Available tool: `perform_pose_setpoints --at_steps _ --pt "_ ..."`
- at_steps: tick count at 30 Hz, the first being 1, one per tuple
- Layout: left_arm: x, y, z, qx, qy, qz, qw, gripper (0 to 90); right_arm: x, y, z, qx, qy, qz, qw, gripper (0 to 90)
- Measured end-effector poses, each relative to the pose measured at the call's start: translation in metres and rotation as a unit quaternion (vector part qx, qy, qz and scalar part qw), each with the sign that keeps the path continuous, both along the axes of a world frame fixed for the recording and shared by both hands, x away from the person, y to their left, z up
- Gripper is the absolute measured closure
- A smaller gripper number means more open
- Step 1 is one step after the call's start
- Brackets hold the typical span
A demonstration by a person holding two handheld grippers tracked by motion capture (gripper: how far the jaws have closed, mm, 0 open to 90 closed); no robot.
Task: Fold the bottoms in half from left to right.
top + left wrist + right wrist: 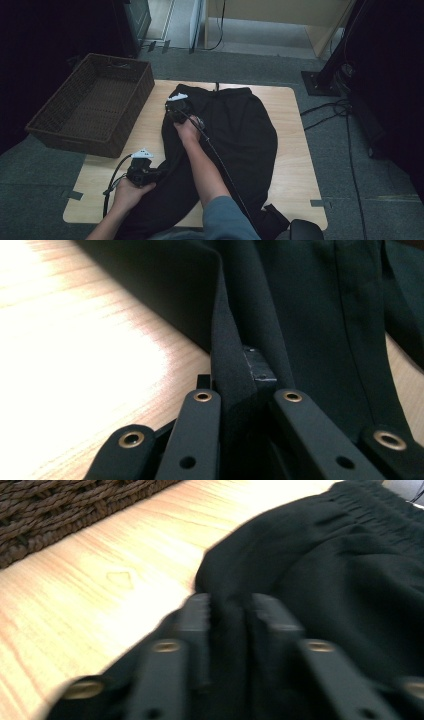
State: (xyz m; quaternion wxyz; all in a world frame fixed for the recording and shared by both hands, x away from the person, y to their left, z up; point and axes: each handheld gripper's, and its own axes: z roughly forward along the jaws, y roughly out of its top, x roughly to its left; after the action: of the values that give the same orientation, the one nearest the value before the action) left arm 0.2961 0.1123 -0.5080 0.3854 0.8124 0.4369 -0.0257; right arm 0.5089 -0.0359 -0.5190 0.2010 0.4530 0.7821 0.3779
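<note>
Pinching black trousers (pixel 235 135) between claws (pixel 235 385)

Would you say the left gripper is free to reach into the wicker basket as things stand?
Probably not yet: the left gripper is shut on a fold of the black garment, so it would drag the cloth. The path to the wicker basket looks unobstructed otherwise.

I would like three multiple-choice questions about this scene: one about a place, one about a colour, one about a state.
1. Where does the wicker basket stand?
A. at the table's far left corner
B. at the near right corner
C. on the garment

2. What colour is the garment?
A. white
B. red
C. black

3. What is the left gripper doing?
A. hanging open over bare wood
B. shut on a fold of the garment
C. resting in the basket

Answers: 1 A, the high view shows it there. 2 C, the cloth is black. 3 B, cloth sits pinched between its jaws.
</note>
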Motion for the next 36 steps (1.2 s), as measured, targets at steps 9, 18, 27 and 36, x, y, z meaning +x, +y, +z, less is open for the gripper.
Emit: perform_pose_setpoints --at_steps 9,18,27,36 --pt "-0.005 0.003 0.011 -0.015 0.002 -0.002 0.9999 87.7 -0.002 0.003 0.009 0.036 0.051 0.0 0.9981 86.9" --pt "-0.018 0.029 0.07 -0.029 -0.058 0.024 0.9976 88.7 -0.007 0.006 0.084 0.134 -0.001 0.016 0.9908 87.1" --pt "-0.022 0.005 0.149 -0.039 -0.147 0.001 0.9884 88.6 -0.008 -0.019 0.178 0.223 -0.05 0.032 0.9729 87.0" --pt "0.004 -0.076 0.106 -0.035 -0.113 -0.04 0.9922 88.1 0.001 -0.126 0.136 0.173 -0.022 -0.039 0.9839 86.8"
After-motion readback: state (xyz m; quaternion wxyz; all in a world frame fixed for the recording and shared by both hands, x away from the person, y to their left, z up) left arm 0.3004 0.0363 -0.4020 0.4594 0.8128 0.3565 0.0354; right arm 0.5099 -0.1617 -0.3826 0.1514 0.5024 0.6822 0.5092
